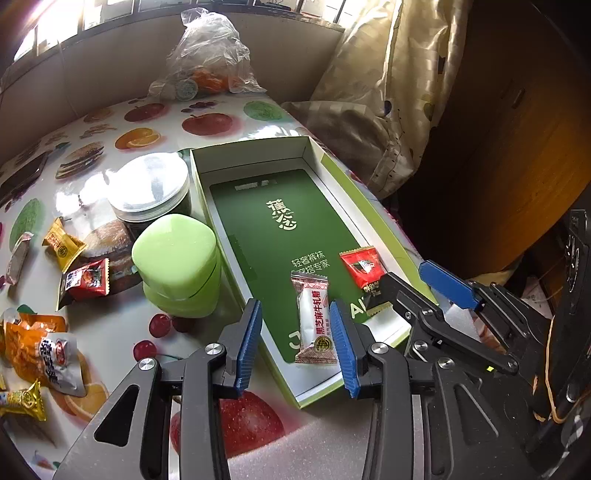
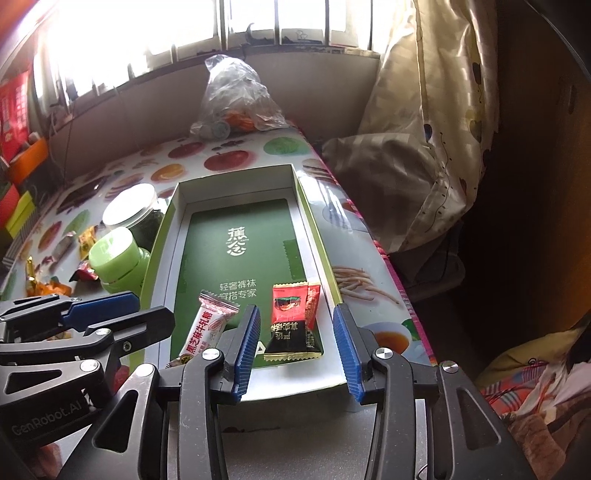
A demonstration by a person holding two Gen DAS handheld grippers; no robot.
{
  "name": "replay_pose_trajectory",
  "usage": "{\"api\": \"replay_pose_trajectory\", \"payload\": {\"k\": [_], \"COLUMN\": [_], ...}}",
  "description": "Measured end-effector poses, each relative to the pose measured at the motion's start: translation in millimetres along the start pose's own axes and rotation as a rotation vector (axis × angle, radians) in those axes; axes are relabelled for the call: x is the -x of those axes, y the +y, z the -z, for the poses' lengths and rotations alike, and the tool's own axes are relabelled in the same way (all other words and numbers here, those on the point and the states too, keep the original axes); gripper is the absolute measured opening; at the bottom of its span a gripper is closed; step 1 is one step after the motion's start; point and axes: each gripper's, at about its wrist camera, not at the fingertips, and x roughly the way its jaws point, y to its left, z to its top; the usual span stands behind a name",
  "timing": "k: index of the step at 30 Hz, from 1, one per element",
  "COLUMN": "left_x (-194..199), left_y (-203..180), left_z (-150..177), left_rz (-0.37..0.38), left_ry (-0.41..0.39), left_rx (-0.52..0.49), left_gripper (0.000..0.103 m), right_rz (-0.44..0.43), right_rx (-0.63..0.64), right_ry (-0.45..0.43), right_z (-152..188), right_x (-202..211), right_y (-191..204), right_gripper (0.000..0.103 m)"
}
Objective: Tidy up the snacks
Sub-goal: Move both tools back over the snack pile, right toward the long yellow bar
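On the table, with its glossy fruit-printed cloth, an open green box lay lengthwise, and two snacks were already in its near end: a white nougat bar and, just beside it, a red-and-black packet. Both tongs hung over that near end with nothing between their pads, the left tongs spread wide about the nougat bar without touching it, the right tongs equally wide about the red-and-black packet. By my reckoning the job was barely begun, since most snacks lay loose on the cloth well left of the box: a yellow candy, a red packet, an orange pouch, a gold candy and a pale wrapped one. Between those and the box stood a green jar and behind it a clear-lidded jar, both touching or nearly touching the box wall. A crumpled plastic bag sat at the far edge under a bright barred window, and a pale patterned curtain hung to the right.
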Motion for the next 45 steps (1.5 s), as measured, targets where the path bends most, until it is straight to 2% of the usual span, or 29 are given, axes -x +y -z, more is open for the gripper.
{"api": "replay_pose_trajectory", "payload": {"k": [6,9,18,26,30,35,45], "left_x": [18,30,61,82,94,109,130], "left_y": [4,8,58,109,138,180,234], "left_z": [11,19,49,80,96,114,137], "left_rz": [-0.013,-0.053,-0.124,-0.198,-0.236,-0.298,-0.344], "left_ry": [-0.028,-0.06,-0.101,-0.105,-0.11,-0.12,-0.137], "left_rx": [-0.006,-0.02,0.07,0.158,0.222,0.314,0.414], "left_gripper": [0.04,0.04,0.04,0.041,0.052,0.052,0.052], "right_rz": [-0.008,-0.02,-0.115,-0.233,-0.294,-0.398,-0.577], "right_rx": [0.009,0.016,0.068,0.164,0.22,0.293,0.44], "right_ry": [-0.028,-0.043,-0.085,-0.079,-0.062,-0.024,0.023], "right_z": [0,0,3,9,13,19,30], "right_x": [15,22,39,37,31,21,8], "right_y": [10,16,57,113,143,182,257], "right_gripper": [0.041,0.041,0.042,0.044,0.045,0.045,0.047]}}
